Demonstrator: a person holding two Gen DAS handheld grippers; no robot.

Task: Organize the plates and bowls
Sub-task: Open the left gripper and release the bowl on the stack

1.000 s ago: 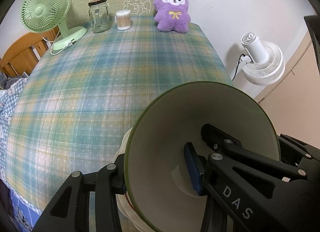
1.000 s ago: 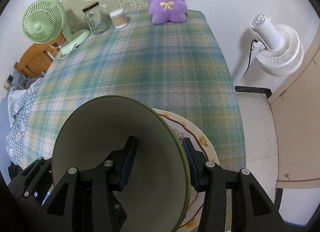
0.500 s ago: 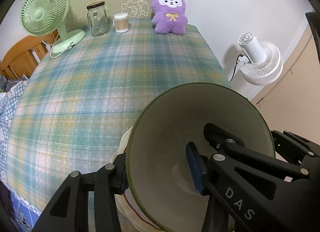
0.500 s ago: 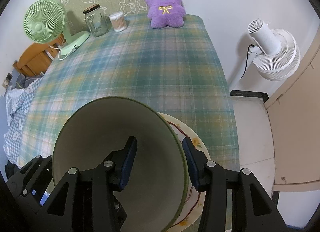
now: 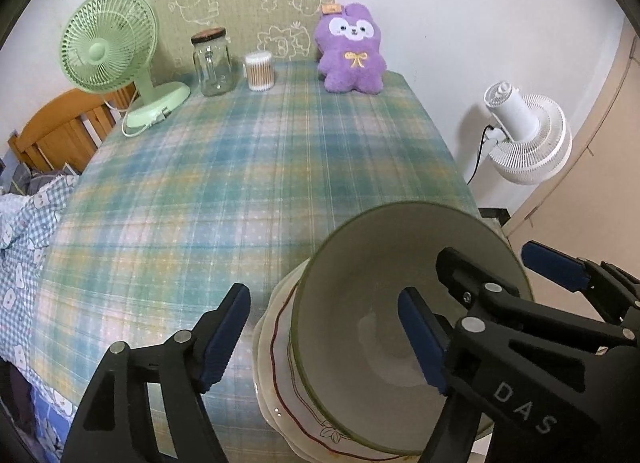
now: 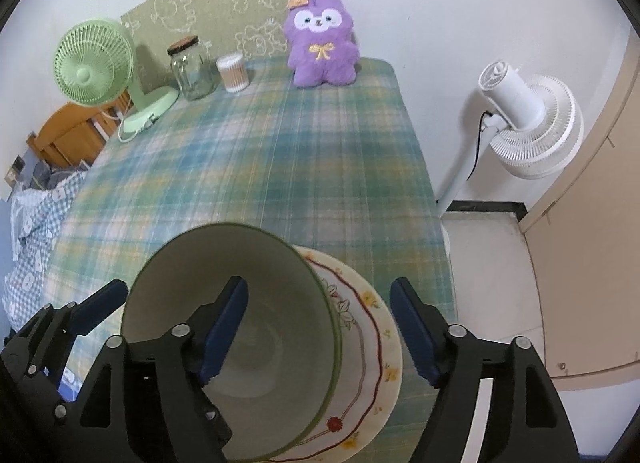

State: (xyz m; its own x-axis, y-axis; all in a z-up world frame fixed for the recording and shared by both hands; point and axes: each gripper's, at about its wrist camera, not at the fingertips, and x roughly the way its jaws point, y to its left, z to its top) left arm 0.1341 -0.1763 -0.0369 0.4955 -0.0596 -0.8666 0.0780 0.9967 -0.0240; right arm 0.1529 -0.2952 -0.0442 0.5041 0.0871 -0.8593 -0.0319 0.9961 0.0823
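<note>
Counter (image 5: 240,167), plaid cloth, contents left to right:
- Green fan (image 5: 106,51), back left corner, upright
- Jar (image 5: 212,63), glass, dark lid, just beside the fan base
- Swab tub (image 5: 260,71), just right of the jar
- Plush (image 5: 350,55), purple, back right, against the wall
- Left gripper (image 5: 320,337), near edge: fingers spread, one pad left of the dishes, the other inside the bowl, neither pinching
- Plate (image 6: 376,347), flower and red-line pattern, near edge of counter
- Bowl (image 6: 256,327), green rim, pale inside, sitting on the plate
- Right gripper (image 6: 320,329): fingers spread, left pad inside the bowl, right pad beyond the plate rim, gripping nothing

Off the counter, right: white fan (image 6: 528,123) on a stand by the wall
</note>
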